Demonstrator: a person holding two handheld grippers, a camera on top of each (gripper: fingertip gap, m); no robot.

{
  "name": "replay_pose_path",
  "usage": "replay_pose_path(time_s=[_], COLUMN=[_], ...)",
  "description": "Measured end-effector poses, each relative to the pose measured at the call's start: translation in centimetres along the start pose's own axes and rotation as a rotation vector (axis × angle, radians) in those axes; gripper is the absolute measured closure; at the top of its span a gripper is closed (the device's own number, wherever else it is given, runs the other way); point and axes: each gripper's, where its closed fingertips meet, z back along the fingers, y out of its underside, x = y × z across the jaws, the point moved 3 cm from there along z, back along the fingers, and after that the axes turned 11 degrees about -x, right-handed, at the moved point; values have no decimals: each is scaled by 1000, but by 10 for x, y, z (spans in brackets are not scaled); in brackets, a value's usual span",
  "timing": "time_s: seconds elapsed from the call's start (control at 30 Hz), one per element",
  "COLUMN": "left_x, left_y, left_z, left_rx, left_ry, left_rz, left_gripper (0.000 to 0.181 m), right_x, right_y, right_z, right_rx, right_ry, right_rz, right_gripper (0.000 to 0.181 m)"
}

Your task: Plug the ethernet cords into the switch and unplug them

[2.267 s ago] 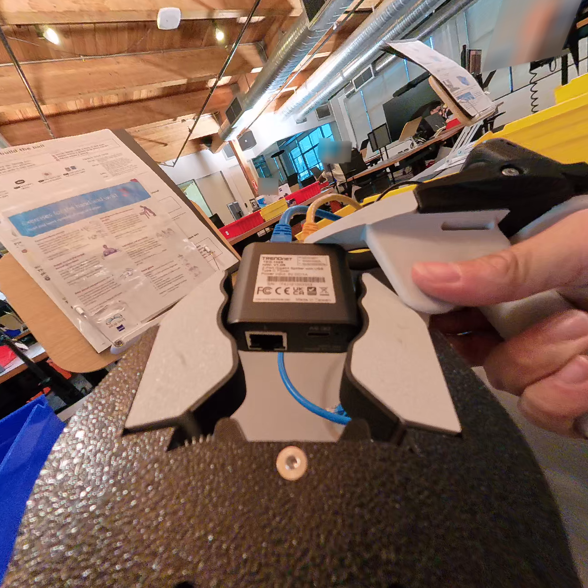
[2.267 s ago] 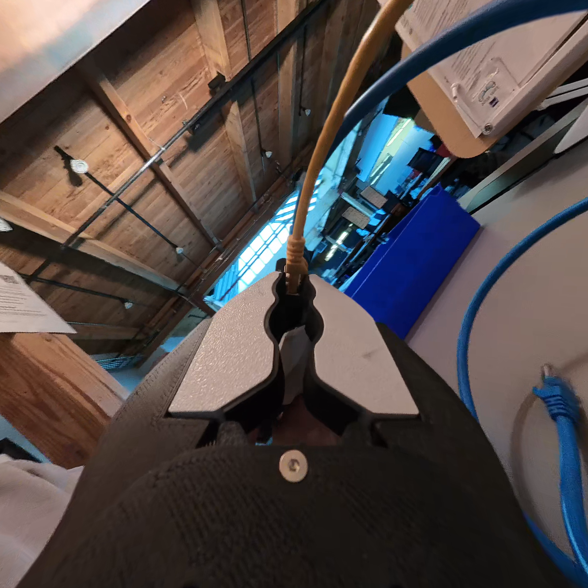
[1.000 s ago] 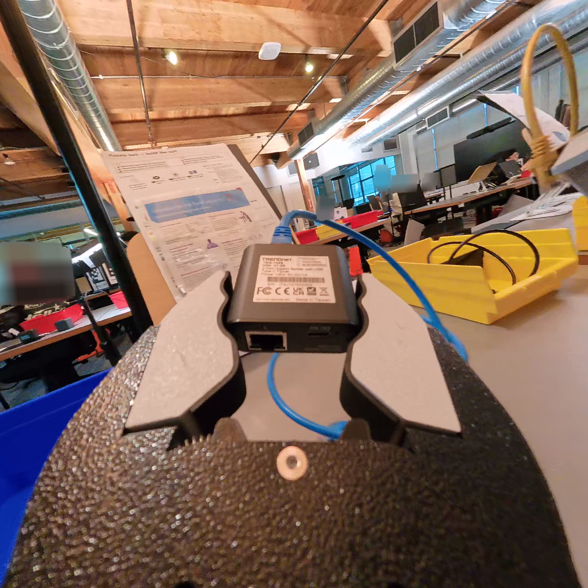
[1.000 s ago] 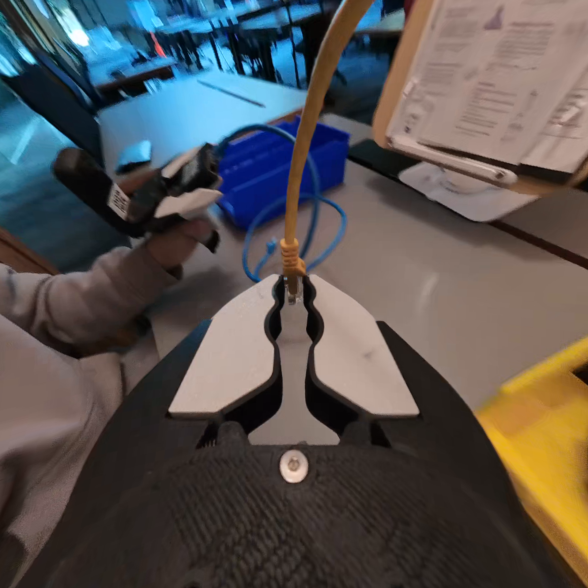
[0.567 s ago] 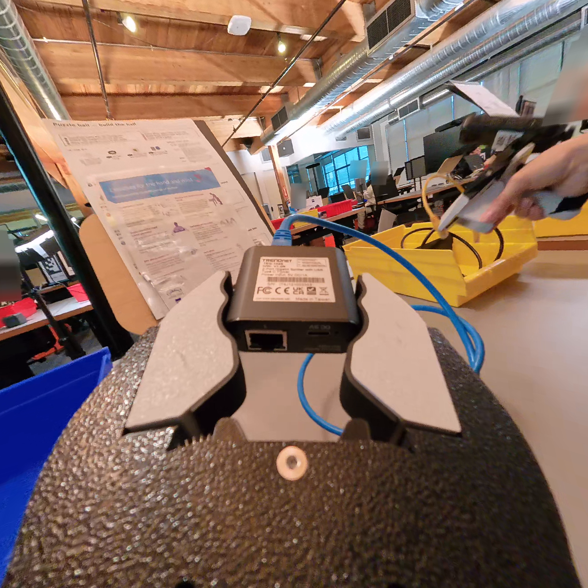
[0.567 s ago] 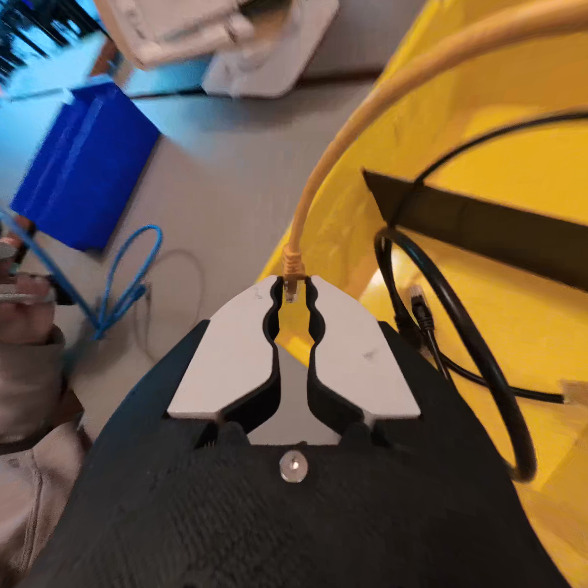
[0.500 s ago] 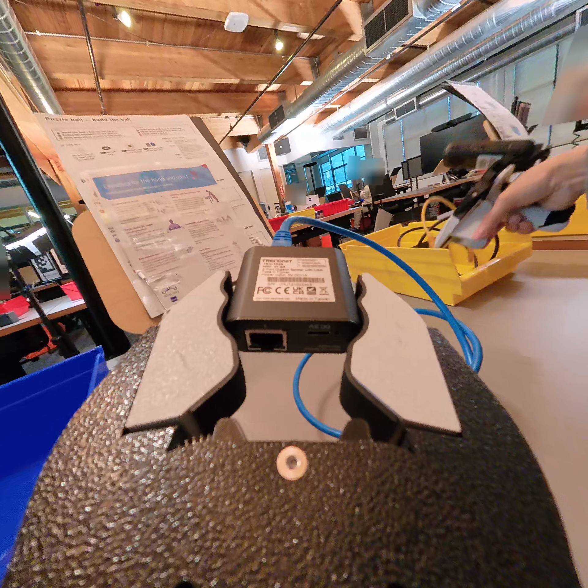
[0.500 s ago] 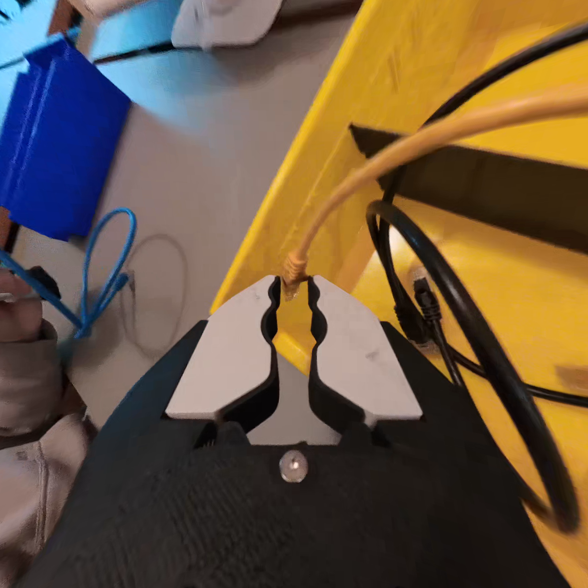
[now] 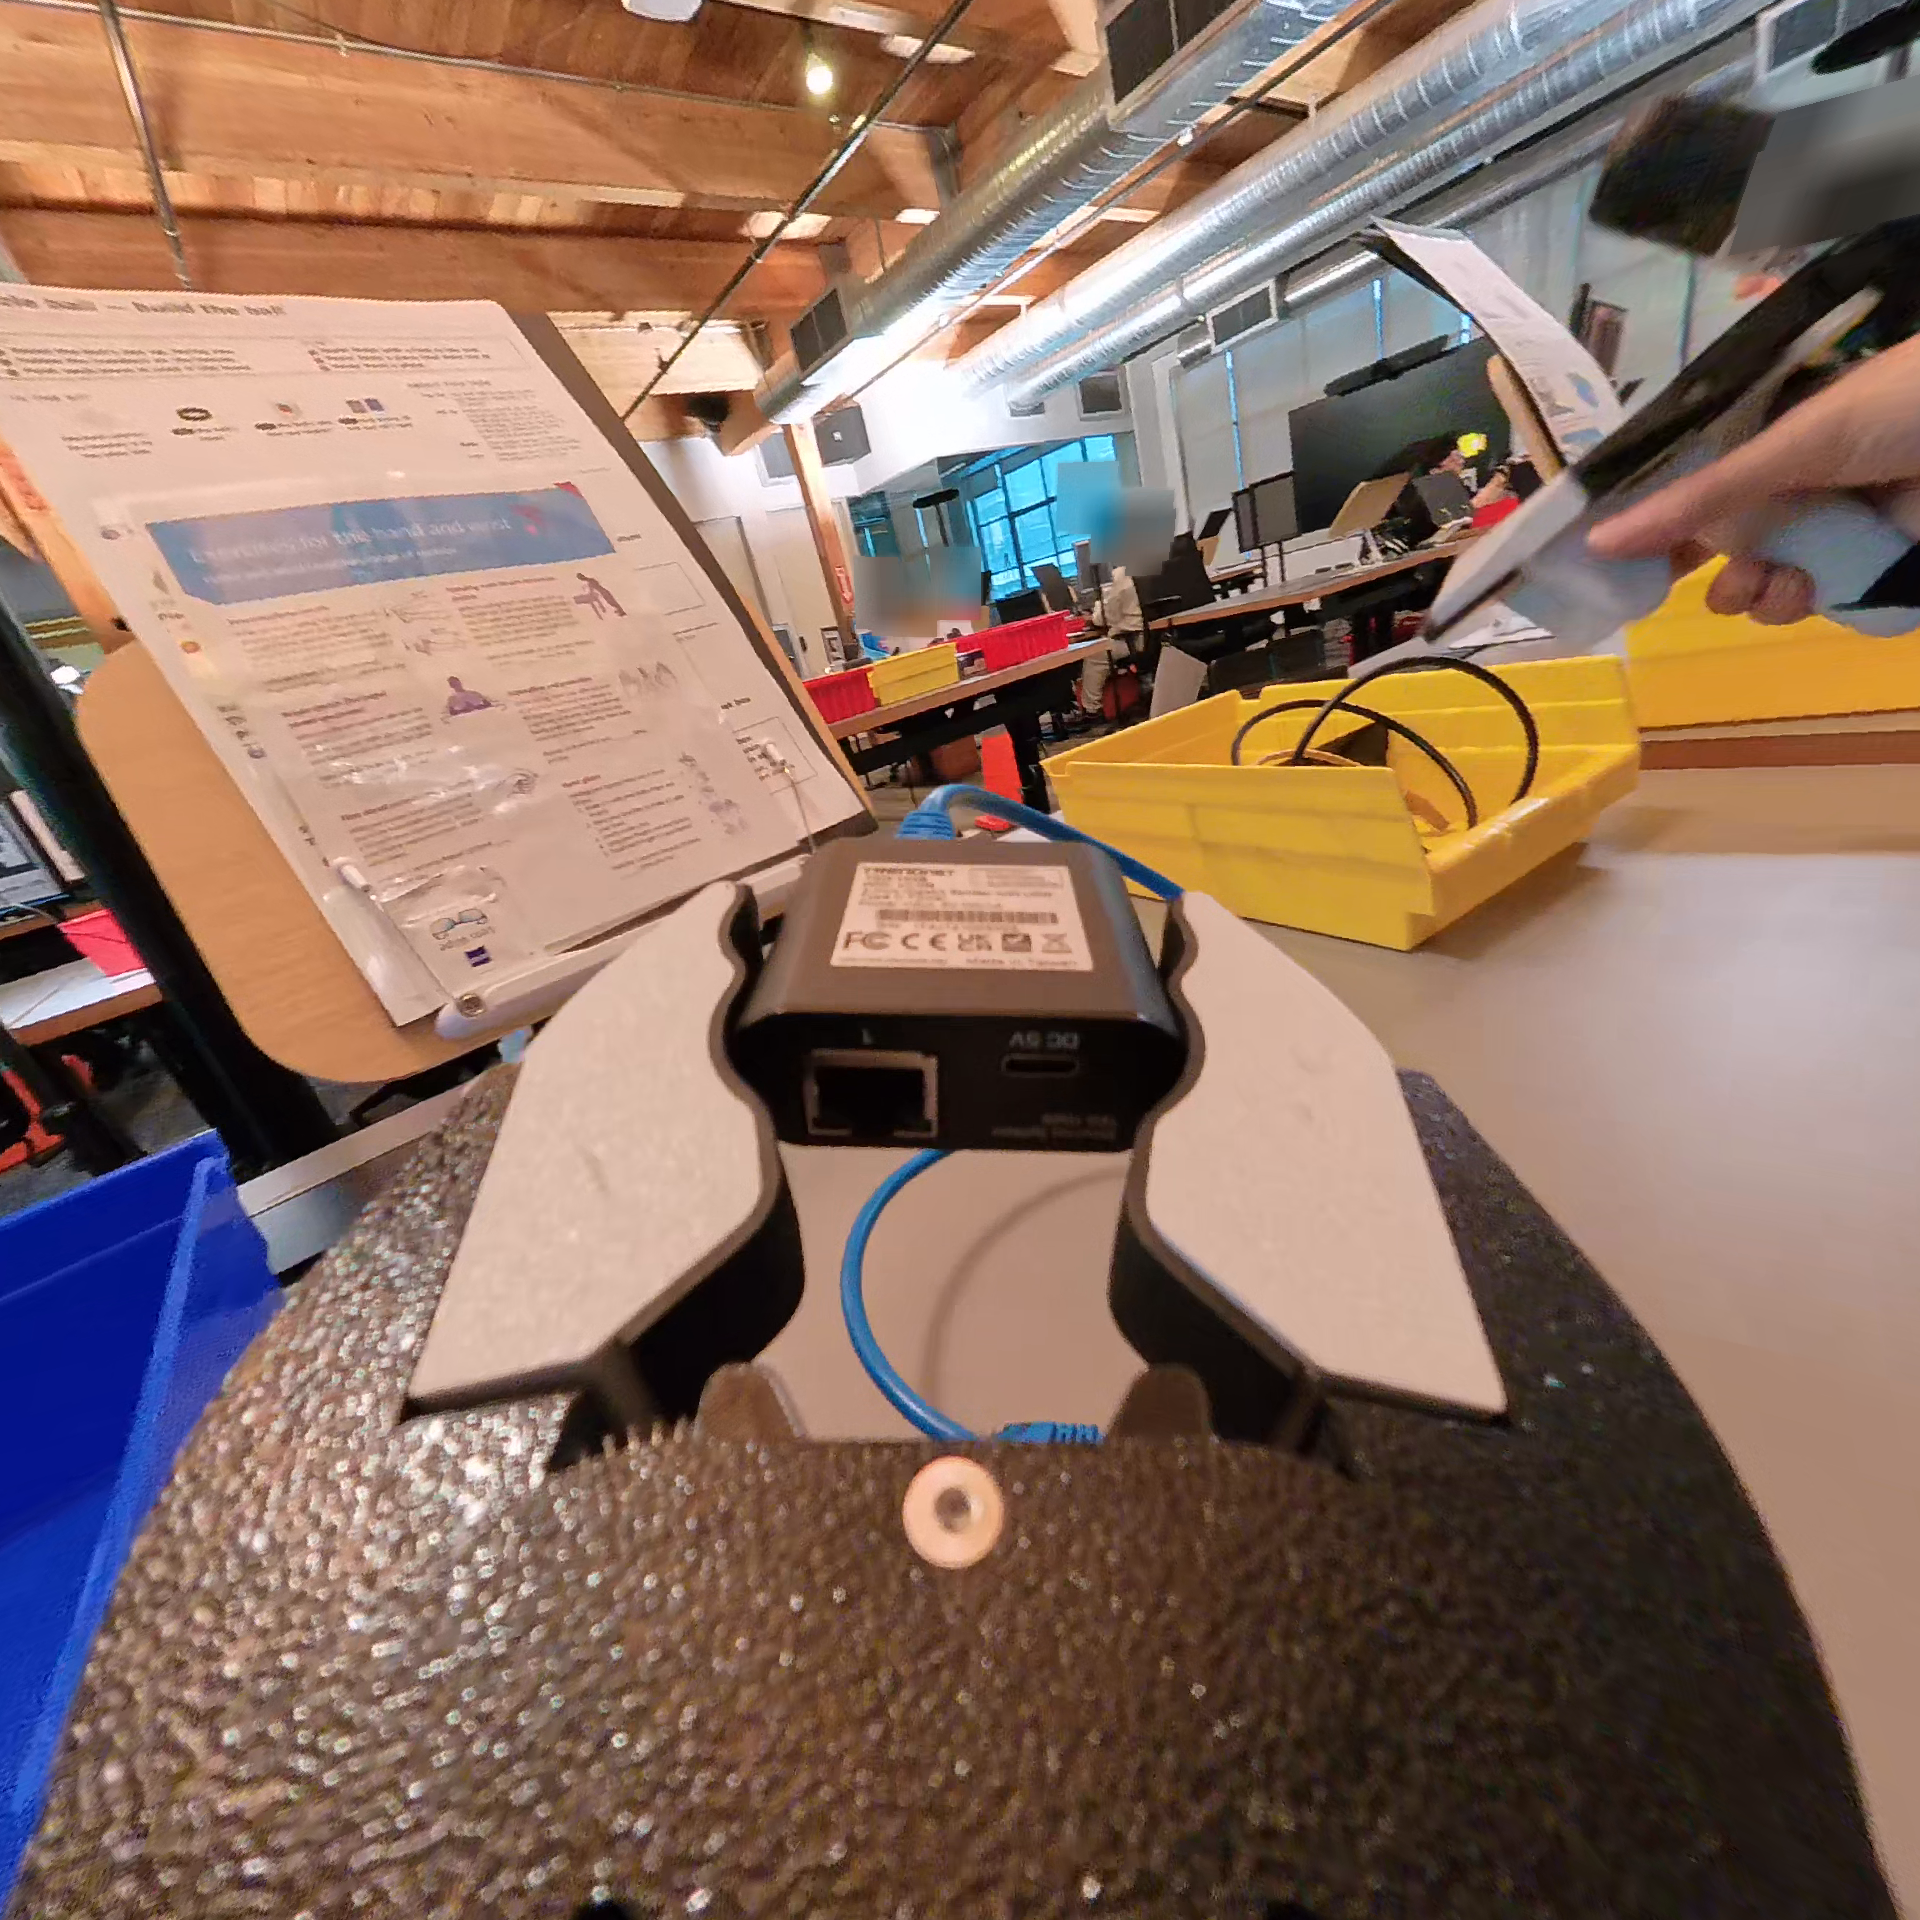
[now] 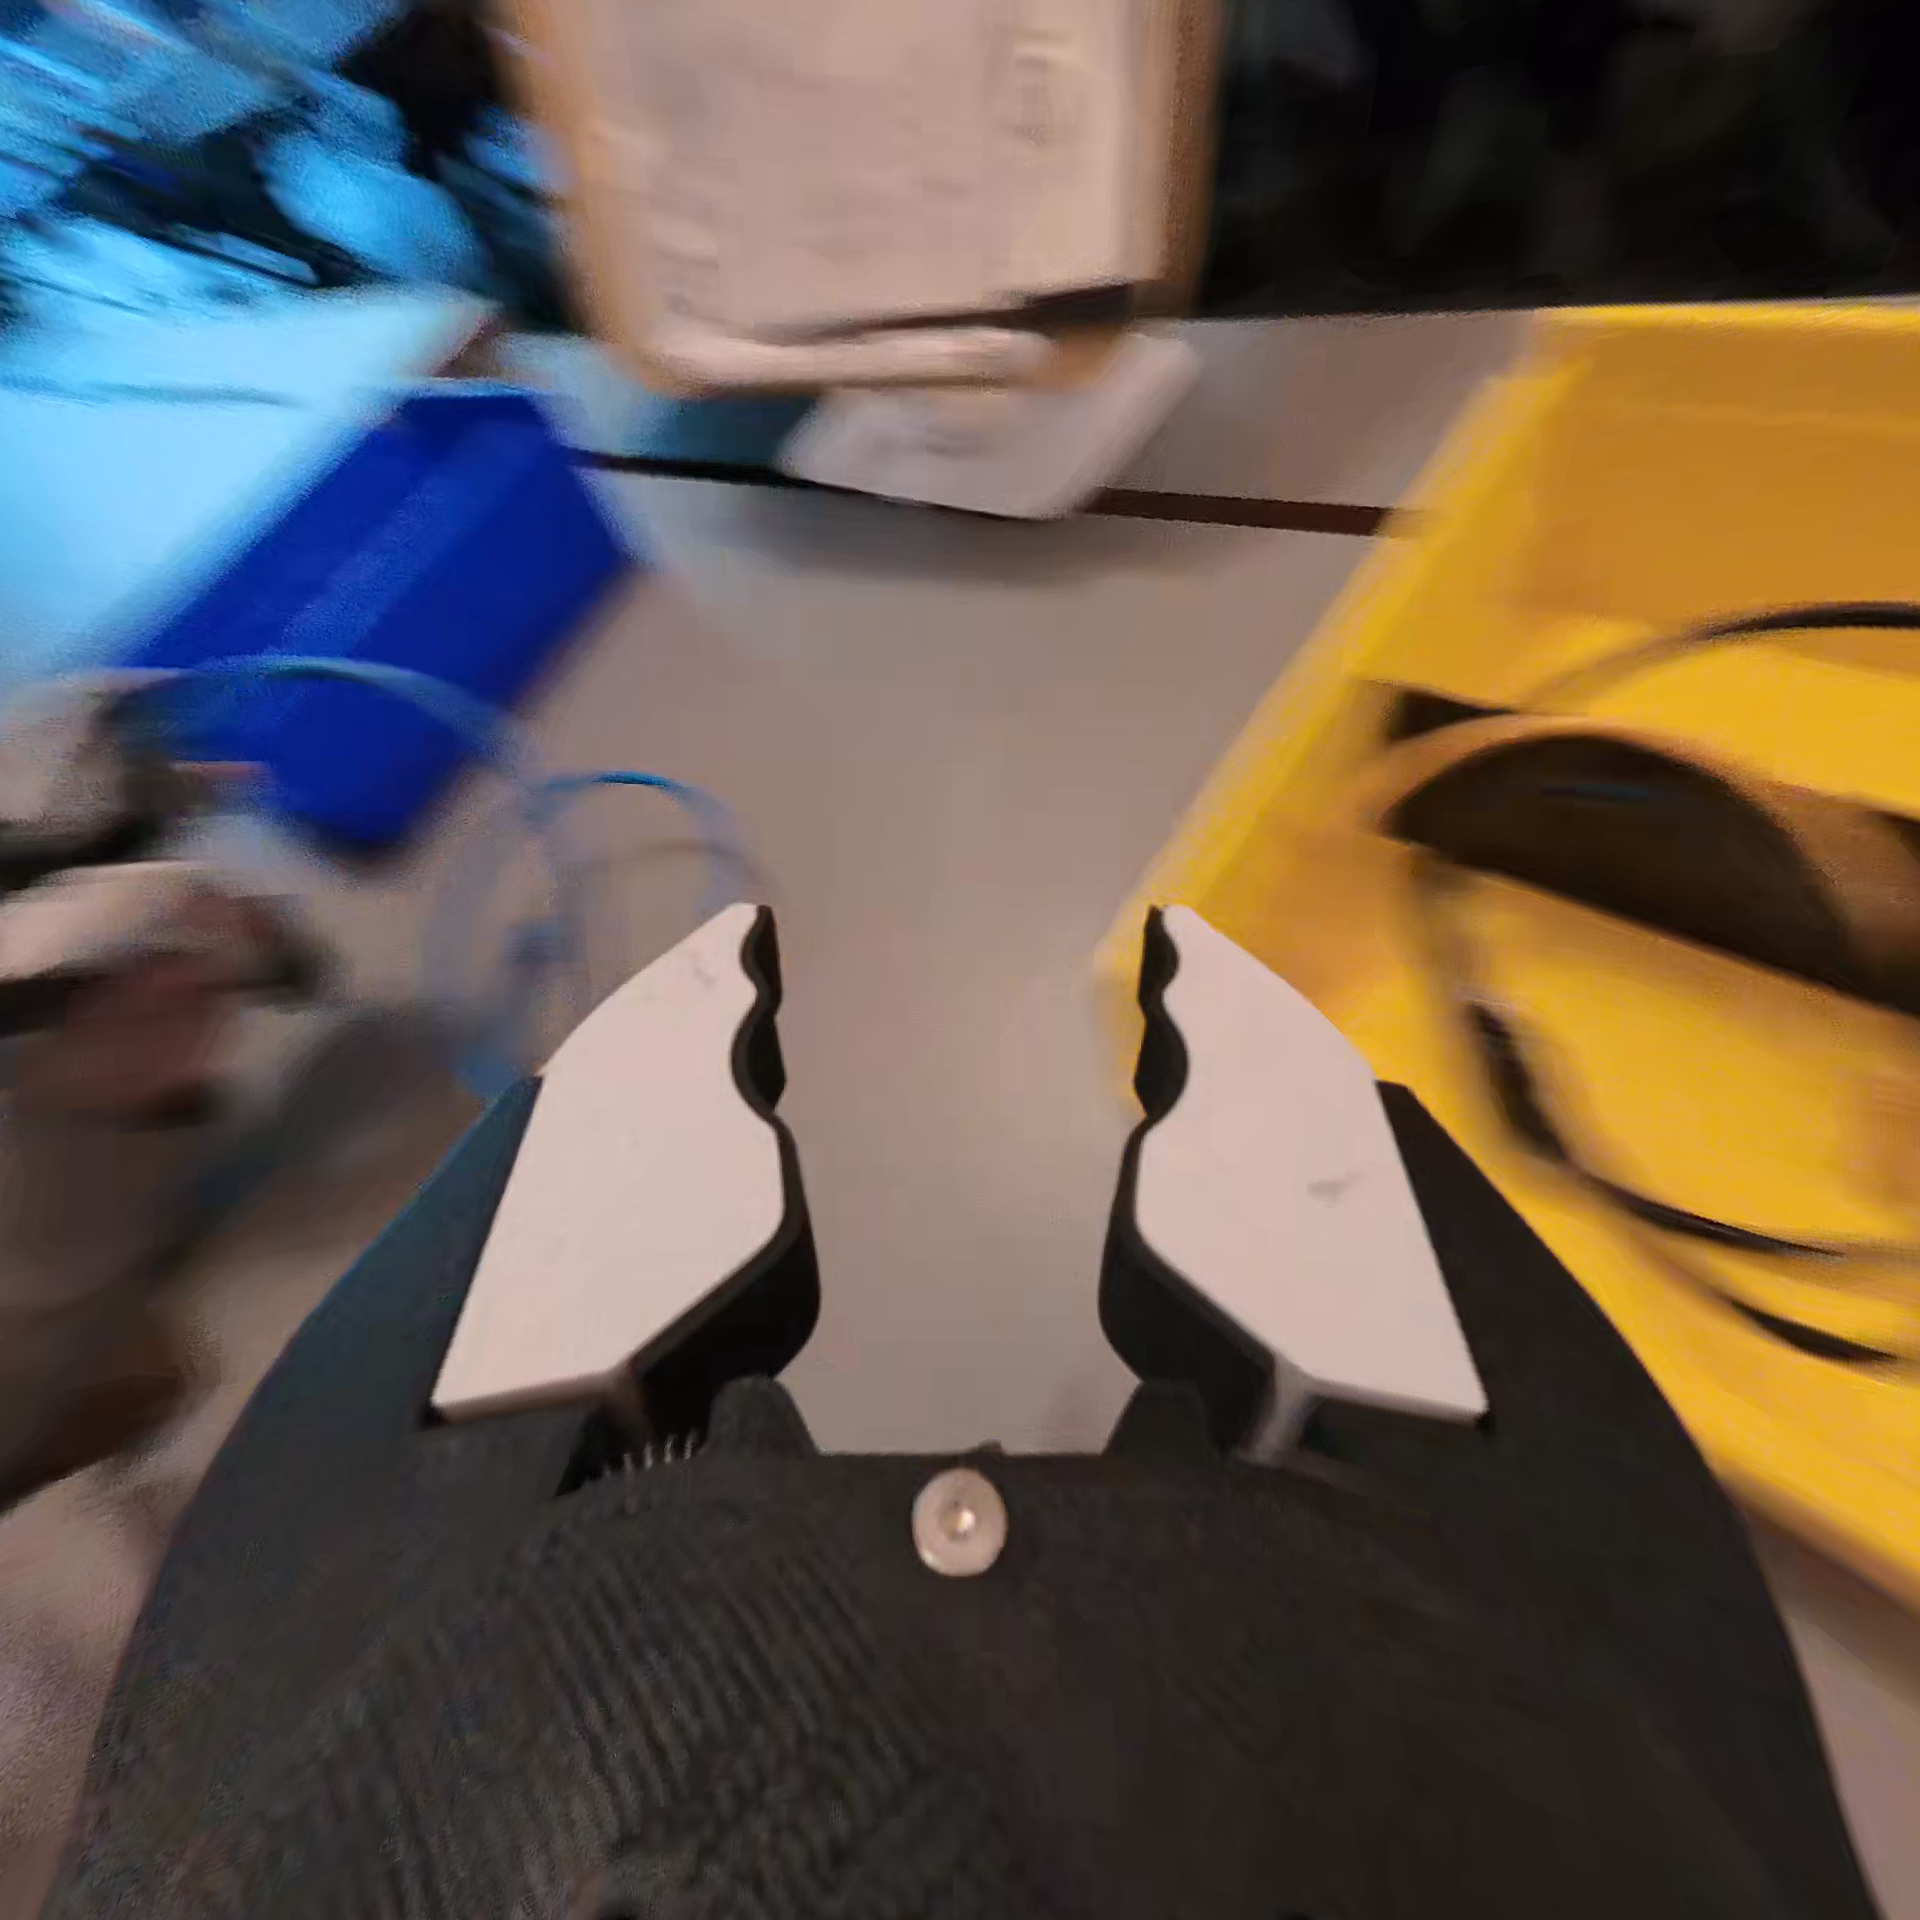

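Two tools share the work: the left tool [image 9: 961, 997] pinches the black switch [image 9: 961, 982], presumably to steady it, blue cord [image 9: 1049, 831] plugged in behind, while the right tool [image 10: 956, 920] hangs spread, empty, beside the yellow bin [image 10: 1558, 582]

Each camera sits close behind its own two fingers looking forward, and both see the yellow plastic bin [image 9: 1340, 831] [image 10: 1621, 582].

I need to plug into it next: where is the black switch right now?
In the left wrist view, the black switch sits clamped between the fingers of the left hand-held gripper, raised over the grey table, with the yellow bin beyond it to the right.
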Motion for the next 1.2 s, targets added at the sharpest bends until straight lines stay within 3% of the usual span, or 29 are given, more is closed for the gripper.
replay_pose_path(time_s=[0.03, 0.13, 0.27, 0.37, 0.47, 0.6, 0.77, 0.9, 1.2], left_x=[-3, -15, -37, -52, -65, -79, -83, -82, -83], left_y=[1, 1, -7, -18, -22, -19, -16, -17, -8], left_z=[-1, -2, -5, -5, -5, -6, -4, -3, -6], left_rx=[5, 6, -16, -46, -56, -62, -64, -86, -4], left_ry=[24, 84, 191, 274, 345, 394, 432, 401, 379], left_rz=[9, 34, 15, 6, 4, 23, 11, -22, -88], left_gripper=[109, 109, 109, 109, 109, 109, 109, 109, 108], right_x=[43, 144, 194, 203, 212, 215, 217, 219, 218], right_y=[5, 33, 71, 78, 70, 68, 69, 67, 62], right_z=[-1, -10, -45, -63, -63, -61, -56, -56, -53], right_rx=[-43, -167, -182, -200, -282, -314, -356, -356, -356], right_ry=[-169, -499, -659, -743, -801, -774, -761, -747, -626], right_rz=[-66, -252, -554, -751, -773, -749, -718, -739, -563], right_gripper=[118, 133, 135, 139, 141, 159, 166, 166, 167])
